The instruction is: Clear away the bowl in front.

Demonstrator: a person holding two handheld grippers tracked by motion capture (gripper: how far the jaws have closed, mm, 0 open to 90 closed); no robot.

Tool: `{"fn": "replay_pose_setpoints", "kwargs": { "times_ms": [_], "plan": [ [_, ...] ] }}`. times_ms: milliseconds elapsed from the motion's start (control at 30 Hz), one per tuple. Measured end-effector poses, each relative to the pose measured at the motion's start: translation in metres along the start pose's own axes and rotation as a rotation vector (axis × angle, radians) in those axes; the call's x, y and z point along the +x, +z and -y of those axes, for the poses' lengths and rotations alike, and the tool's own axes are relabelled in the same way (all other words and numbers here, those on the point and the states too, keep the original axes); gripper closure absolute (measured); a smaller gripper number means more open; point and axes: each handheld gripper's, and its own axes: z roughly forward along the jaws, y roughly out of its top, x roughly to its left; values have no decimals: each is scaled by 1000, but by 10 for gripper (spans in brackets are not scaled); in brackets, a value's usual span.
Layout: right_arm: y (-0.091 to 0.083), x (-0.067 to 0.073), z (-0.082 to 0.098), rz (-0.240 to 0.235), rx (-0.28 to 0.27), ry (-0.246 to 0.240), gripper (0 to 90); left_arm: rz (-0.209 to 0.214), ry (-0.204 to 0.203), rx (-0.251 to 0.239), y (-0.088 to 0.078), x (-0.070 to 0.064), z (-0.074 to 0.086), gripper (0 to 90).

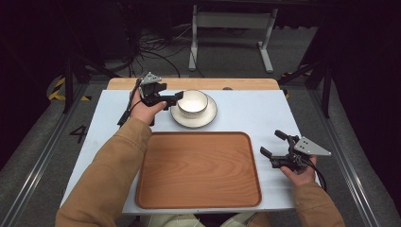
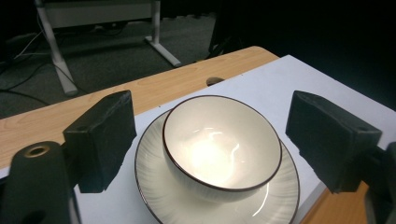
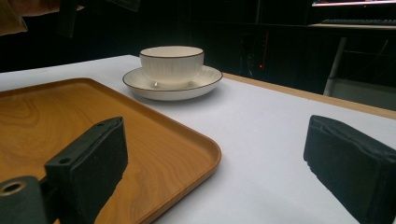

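A white bowl (image 1: 192,102) with a dark rim stands on a white plate (image 1: 207,117) at the back middle of the table. In front of them lies a wooden tray (image 1: 198,169) with nothing on it. My left gripper (image 1: 174,98) hovers just left of the bowl, open. In the left gripper view the bowl (image 2: 222,144) and plate (image 2: 152,186) sit between and beyond its two black jaws. My right gripper (image 1: 274,142) rests open near the tray's right edge. Over the tray's corner (image 3: 177,149), the right gripper view looks toward the bowl (image 3: 172,60) and plate (image 3: 205,81).
A light blue sheet (image 1: 257,113) covers the table, with a bare wooden strip (image 1: 198,83) along the far edge. Beyond the table stand a white desk frame (image 1: 231,33) and loose cables (image 1: 151,52) on the dark floor.
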Motion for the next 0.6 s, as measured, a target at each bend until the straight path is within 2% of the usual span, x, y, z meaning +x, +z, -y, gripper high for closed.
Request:
{"fn": "replay_pose_setpoints", "kwargs": {
  "times_ms": [167,267,367,400,433,467,600],
  "plan": [
    [0,0,0,0,1,-1,67,-22,-5,18,9,2,-2,175],
    [0,0,0,0,0,-1,67,-39,-25,47,15,2,-5,182],
    [0,0,0,-1,0,-2,67,-42,-44,54,21,4,-3,206],
    [0,0,0,-1,0,-2,67,-63,-36,98,25,5,-2,220],
    [0,0,0,-2,-1,-2,67,-74,-32,118,28,6,-1,223],
    [0,0,0,-1,0,-3,67,-74,-32,118,28,6,-1,230],
    [0,0,0,-2,0,-2,67,-81,-58,167,37,12,2,223]
  ]
}}
